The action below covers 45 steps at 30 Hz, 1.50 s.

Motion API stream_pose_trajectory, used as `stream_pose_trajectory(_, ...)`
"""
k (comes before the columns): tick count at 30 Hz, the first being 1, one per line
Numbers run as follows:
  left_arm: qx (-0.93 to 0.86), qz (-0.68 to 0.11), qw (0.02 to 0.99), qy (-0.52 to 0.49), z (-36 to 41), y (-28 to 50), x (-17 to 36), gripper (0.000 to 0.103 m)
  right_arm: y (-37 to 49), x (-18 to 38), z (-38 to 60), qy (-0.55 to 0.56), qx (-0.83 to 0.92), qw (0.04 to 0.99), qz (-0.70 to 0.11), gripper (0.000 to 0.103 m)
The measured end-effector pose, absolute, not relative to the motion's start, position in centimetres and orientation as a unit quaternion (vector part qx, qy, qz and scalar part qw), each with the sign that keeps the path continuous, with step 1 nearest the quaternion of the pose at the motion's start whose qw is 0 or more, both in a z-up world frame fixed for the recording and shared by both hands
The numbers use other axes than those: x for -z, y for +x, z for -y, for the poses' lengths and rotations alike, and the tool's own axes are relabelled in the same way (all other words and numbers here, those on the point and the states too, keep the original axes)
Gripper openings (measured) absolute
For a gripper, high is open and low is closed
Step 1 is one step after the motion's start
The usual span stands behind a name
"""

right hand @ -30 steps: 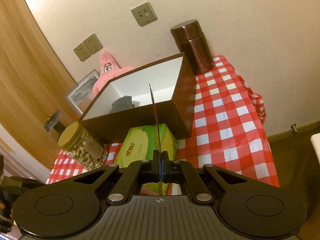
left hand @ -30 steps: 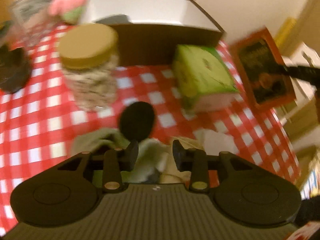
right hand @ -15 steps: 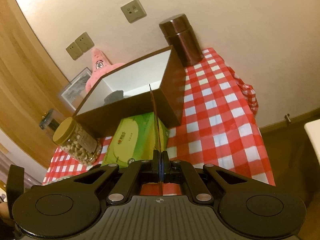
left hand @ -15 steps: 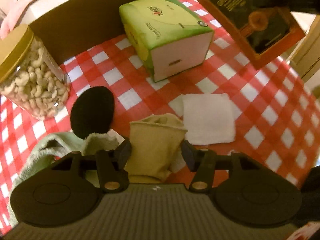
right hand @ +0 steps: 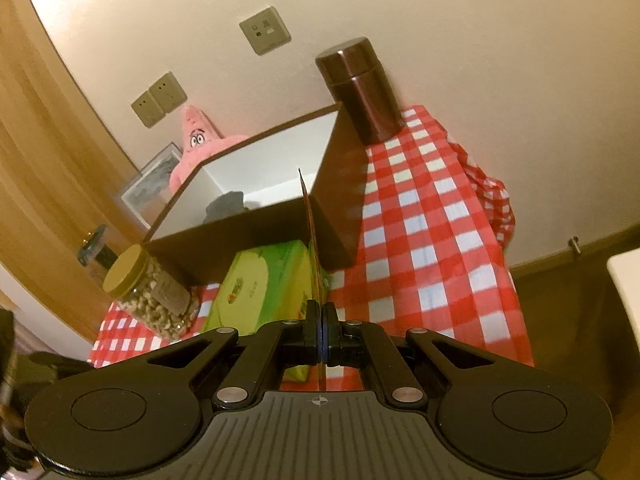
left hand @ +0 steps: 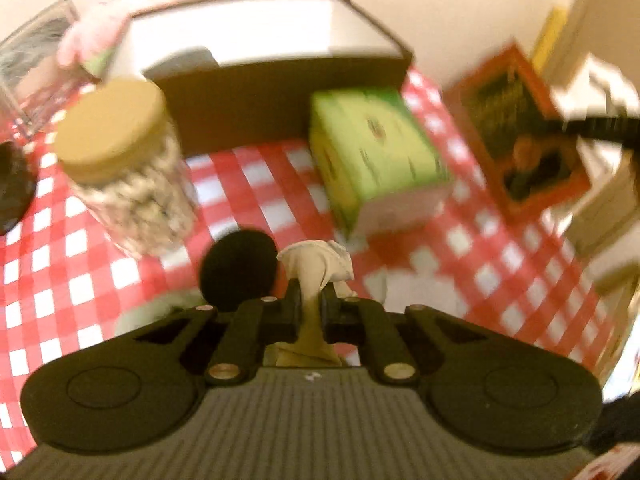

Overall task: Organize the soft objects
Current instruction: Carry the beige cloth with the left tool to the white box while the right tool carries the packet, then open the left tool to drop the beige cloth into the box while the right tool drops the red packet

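Observation:
My left gripper (left hand: 310,300) is shut on a beige cloth (left hand: 316,270) and holds it above the checked table. A black round pad (left hand: 236,270), a green towel (left hand: 160,312) and a white folded cloth (left hand: 420,292) lie below it. The brown box with a white inside (left hand: 280,80) stands behind; a dark soft thing (right hand: 226,204) lies in it. My right gripper (right hand: 321,312) is shut on a thin orange card (right hand: 310,220), seen edge-on; its face shows in the left wrist view (left hand: 520,136). A pink plush star (right hand: 198,140) sits behind the box.
A jar of cashews (left hand: 128,176) stands left of the box front, and a green tissue box (left hand: 380,160) right of it. A brown metal flask (right hand: 360,88) stands at the back by the wall. A picture frame (right hand: 150,184) leans at the back left.
My left gripper closed on the beige cloth and lifted it, and the view tilted up toward the box. The right gripper moved slightly while it kept hold of the card.

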<state>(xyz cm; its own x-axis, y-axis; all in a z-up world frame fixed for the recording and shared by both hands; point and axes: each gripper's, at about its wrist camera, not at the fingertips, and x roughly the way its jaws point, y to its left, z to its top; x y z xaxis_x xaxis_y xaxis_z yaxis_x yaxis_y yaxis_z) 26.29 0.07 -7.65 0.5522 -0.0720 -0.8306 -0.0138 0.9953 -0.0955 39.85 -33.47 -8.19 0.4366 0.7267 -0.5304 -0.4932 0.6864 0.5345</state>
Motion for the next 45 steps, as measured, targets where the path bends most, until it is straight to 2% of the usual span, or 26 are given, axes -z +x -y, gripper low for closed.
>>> stream_pose_trajectory(8, -0.016, -0.389, 0.917, -0.092, -3.5, 29.2, 1.6, 0.008, 43.3, 5.9, 32.3, 0.158, -0.394, 0.834, -0.352, 0.0)
stream_pose_trajectory(18, -0.04, -0.338, 0.936, -0.092, -3.5, 38.9, -1.4, 0.009, 49.6, 1.9, 27.3, 0.157, -0.425, 0.841, -0.297, 0.0)
stream_pose_trajectory(26, -0.052, -0.347, 0.932, -0.092, -3.2, 45.9, -0.6, 0.009, 54.6, 2.3, 22.0, 0.154, -0.424, 0.838, -0.308, 0.0)
stream_pose_trajectory(37, -0.068, -0.382, 0.917, -0.098, -4.3, 51.1, 2.4, 0.01, 59.2, 5.9, 16.6, 0.142, -0.411, 0.84, -0.324, 0.002)
stream_pose_trajectory(38, -0.071, -0.384, 0.915, -0.098, -4.4, 51.5, 2.6, 0.011, 59.4, 6.0, 16.2, 0.132, -0.408, 0.842, -0.326, 0.005)
stream_pose_trajectory(39, -0.072, -0.386, 0.914, -0.098, -4.6, 51.8, 2.9, 0.015, 59.5, 6.1, 15.9, 0.125, -0.404, 0.846, -0.325, 0.025)
stream_pose_trajectory(40, -0.072, -0.388, 0.913, -0.1, -4.7, 52.1, 3.1, 0.017, 59.4, 6.2, 15.8, 0.12, -0.399, 0.85, -0.324, 0.058)
stream_pose_trajectory(41, -0.075, -0.39, 0.912, -0.103, -4.8, 52.4, 3.3, 0.019, 59.3, 6.2, 15.8, 0.121, -0.395, 0.852, -0.321, 0.069)
stream_pose_trajectory(45, -0.073, -0.395, 0.91, -0.105, -5.1, 53.0, 3.8, 0.021, 58.8, 6.5, 16.0, 0.109, -0.407, 0.848, -0.322, 0.071)
